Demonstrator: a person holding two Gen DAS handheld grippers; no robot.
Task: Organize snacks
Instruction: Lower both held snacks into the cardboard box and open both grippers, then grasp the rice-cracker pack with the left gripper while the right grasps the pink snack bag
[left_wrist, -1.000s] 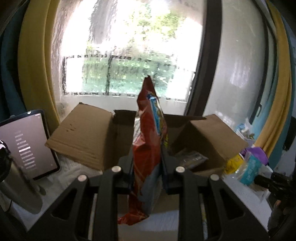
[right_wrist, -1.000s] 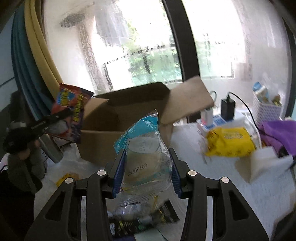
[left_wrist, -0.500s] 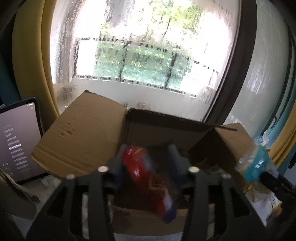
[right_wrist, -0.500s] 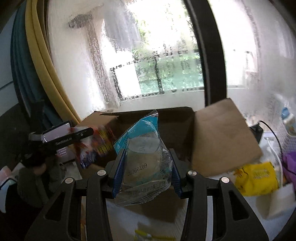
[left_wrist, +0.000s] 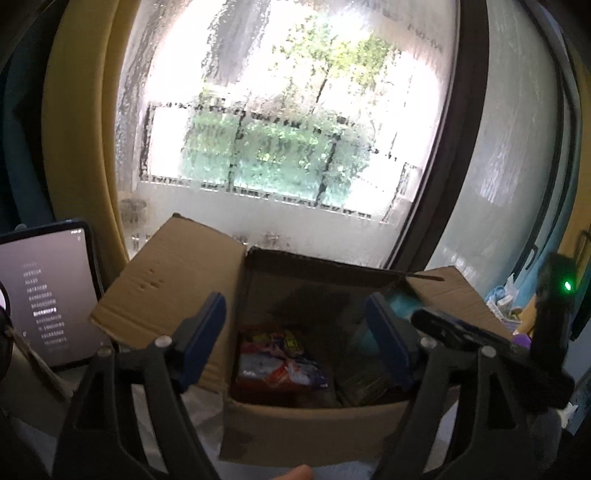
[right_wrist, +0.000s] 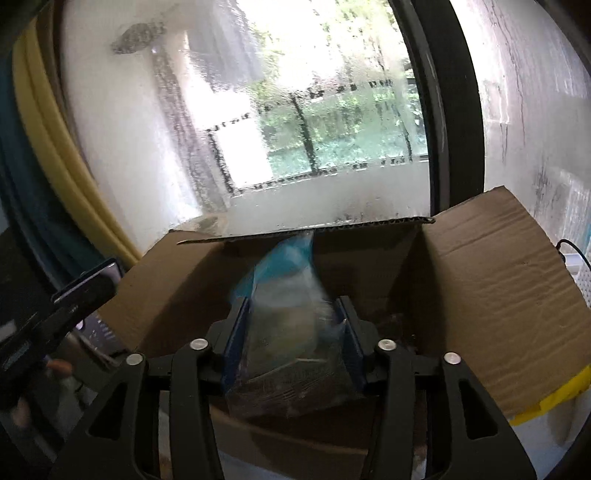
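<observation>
An open cardboard box (left_wrist: 295, 428) stands under the window. In the left wrist view my left gripper (left_wrist: 293, 310) hangs over it, jaws wide and still opening, nothing between them. The red snack bag (left_wrist: 280, 358) lies flat inside the box. My right gripper (left_wrist: 461, 332) reaches in over the box's right side. In the right wrist view the right gripper (right_wrist: 291, 306) is above the box (right_wrist: 498, 295), its jaws opening. A clear bag with a blue top (right_wrist: 284, 266) is blurred and tilted between the pads, slipping loose.
A lit tablet (left_wrist: 48, 299) leans to the left of the box. More packets (left_wrist: 365, 384) lie in the box's right half. A yellow packet (right_wrist: 554, 398) and a white basket (right_wrist: 583, 280) sit to the right. The window is close behind.
The left gripper opened and the red bag dropped from it into the box. The right gripper carried the clear bag left over the box, and its jaws have spread.
</observation>
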